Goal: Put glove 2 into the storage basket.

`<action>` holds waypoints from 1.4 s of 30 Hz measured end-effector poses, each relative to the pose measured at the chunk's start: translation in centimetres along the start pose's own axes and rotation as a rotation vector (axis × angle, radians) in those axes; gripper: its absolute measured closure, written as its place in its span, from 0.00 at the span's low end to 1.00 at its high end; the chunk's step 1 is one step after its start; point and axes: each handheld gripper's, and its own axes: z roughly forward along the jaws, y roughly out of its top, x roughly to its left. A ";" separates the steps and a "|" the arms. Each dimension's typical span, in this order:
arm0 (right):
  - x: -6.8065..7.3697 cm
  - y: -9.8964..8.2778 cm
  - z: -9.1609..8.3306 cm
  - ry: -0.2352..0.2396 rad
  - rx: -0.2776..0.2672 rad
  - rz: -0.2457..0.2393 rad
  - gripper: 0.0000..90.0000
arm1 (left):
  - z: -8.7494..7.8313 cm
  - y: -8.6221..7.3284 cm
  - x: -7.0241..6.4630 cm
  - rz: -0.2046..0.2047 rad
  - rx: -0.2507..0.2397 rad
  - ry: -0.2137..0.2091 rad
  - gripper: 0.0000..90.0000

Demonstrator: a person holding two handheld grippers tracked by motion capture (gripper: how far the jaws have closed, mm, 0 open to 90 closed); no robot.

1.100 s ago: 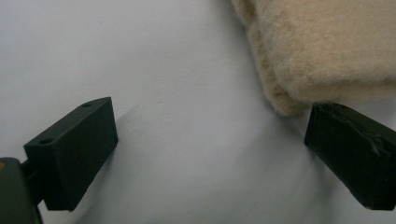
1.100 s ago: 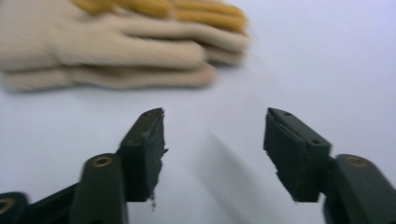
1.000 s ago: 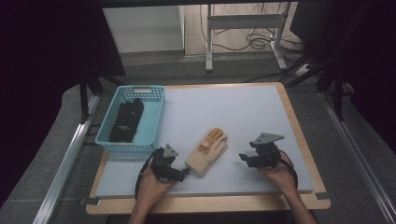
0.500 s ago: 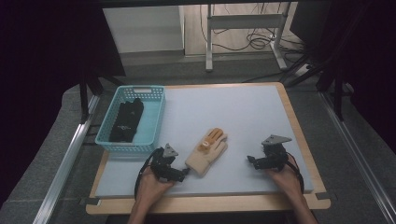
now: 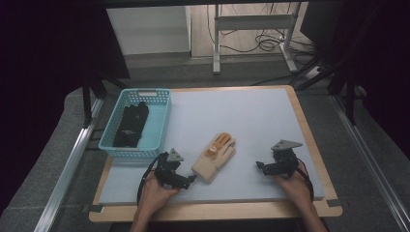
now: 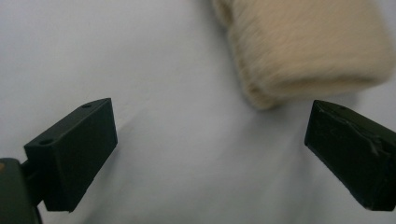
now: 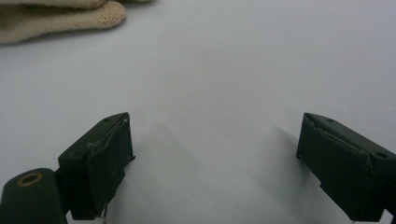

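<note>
Both wide-open, empty-jawed, the left gripper (image 5: 192,179) is hovering at the cream knit glove's (image 5: 215,155) cuff while the right gripper (image 5: 259,166), its jaws just opened, is resting at the glove's three o'clock.

The right gripper (image 5: 261,166) has slid away from the glove (image 5: 215,157), toward four o'clock on the mat (image 5: 251,121), and dropped a little lower. It now sits well apart from the glove, nearer the mat's right edge, where a second ago it hung closer in. Its jaws have just been opening and now stand wide apart, with nothing but bare mat between them; in the right gripper view the glove's fingertip (image 7: 105,14) lies off at eleven o'clock.
</note>
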 end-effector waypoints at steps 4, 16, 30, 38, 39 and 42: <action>0.0 0.0 0.0 -0.001 0.000 0.000 0.11 | -0.7 1.5 -0.9 0.012 -0.021 -0.029 0.01; 0.0 0.0 0.0 0.000 -0.001 0.000 0.11 | 3.4 6.7 -2.8 0.058 0.041 -0.051 0.00; 0.0 0.0 0.0 0.000 -0.001 0.000 0.11 | 8.1 8.4 -3.4 0.061 0.175 0.005 0.04; 0.0 0.0 0.0 -0.002 -0.001 0.001 0.11 | 7.3 8.4 -4.1 0.081 0.173 0.012 0.31; 0.0 0.0 0.0 -0.001 -0.002 0.000 0.11 | 7.2 8.5 -4.1 0.084 0.177 0.010 0.36; 0.0 0.0 0.0 -0.002 -0.001 0.000 0.11 | 6.9 8.6 -4.0 0.082 0.183 0.002 0.49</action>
